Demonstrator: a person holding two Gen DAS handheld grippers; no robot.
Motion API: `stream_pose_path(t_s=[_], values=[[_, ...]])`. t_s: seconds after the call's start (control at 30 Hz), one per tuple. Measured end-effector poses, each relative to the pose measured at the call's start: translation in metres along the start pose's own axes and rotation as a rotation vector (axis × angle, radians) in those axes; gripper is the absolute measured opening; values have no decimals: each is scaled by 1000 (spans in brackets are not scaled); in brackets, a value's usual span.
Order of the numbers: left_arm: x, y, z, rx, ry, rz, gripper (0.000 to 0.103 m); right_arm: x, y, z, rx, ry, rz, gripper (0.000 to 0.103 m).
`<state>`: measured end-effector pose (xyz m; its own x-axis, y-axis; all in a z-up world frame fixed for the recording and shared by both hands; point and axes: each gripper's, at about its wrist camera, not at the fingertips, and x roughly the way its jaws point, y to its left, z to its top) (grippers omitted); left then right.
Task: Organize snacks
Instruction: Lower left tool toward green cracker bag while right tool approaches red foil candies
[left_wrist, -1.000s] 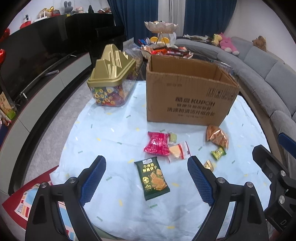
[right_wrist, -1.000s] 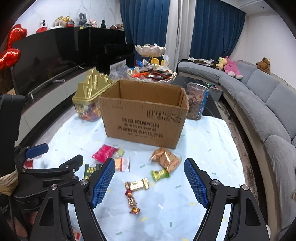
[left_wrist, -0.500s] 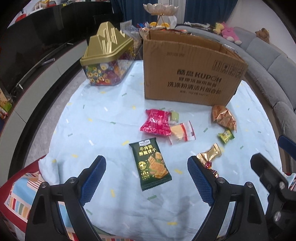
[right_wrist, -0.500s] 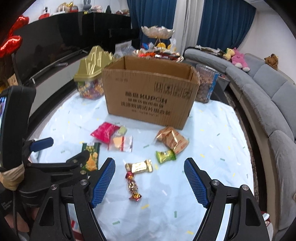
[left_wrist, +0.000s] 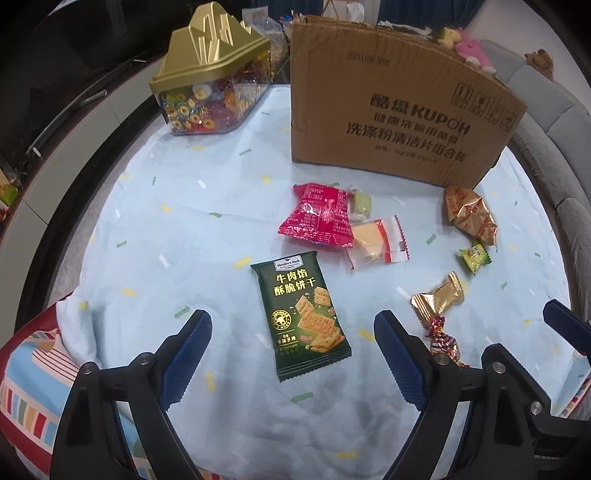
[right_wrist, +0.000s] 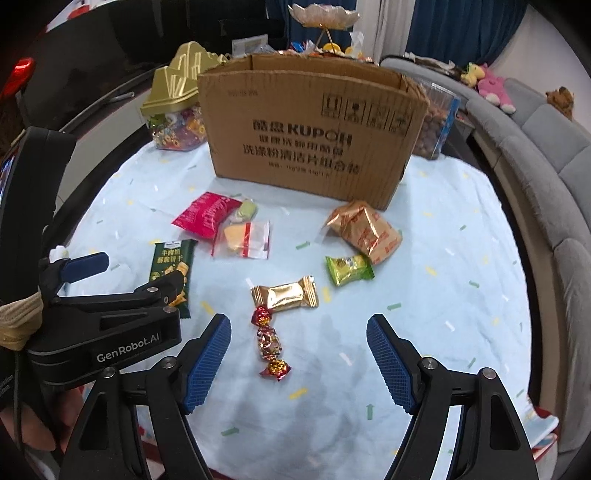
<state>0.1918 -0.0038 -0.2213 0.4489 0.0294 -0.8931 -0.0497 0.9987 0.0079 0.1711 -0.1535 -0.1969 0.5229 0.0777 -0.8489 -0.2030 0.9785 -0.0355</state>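
Left tool (left_wrist: 291, 332): jaws spread wide, nothing gripped; the dark green cracker packet (left_wrist: 301, 317) lies flat on the bench between its blue pads.
Right tool (right_wrist: 298, 338): jaws apart, empty; the twisted foil candy (right_wrist: 269, 341) lies between its fingers, with the gold wrapped sweet (right_wrist: 286, 295) just beyond, touching the candy's far end.
Further out: small green packet (right_wrist: 349, 269), crumpled gold-orange bag (right_wrist: 364, 230), red pouch (left_wrist: 319, 216) partly over a clear packet with red stripes (left_wrist: 376, 240).
Box: cardboard box (right_wrist: 314, 129), open top, printed side facing the tools (contents hidden from here).
Bench: pale blue cloth with confetti flecks (left_wrist: 166, 221); gold-lidded candy jar (left_wrist: 210, 77) left of the box.
Room: grey sofa (right_wrist: 546, 155) at right.
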Motion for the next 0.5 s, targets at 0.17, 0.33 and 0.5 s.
stream_pose_path(t_s=[0.17, 0.33, 0.5], values=[[13, 0, 1, -5, 33, 10, 89, 14, 0, -3, -1, 35, 12, 71], [25, 1, 3, -14, 54, 16, 88, 25, 1, -5, -1, 65, 22, 68], [40, 3, 5, -20, 74, 18, 84, 36, 2, -6, -2, 92, 35, 64]])
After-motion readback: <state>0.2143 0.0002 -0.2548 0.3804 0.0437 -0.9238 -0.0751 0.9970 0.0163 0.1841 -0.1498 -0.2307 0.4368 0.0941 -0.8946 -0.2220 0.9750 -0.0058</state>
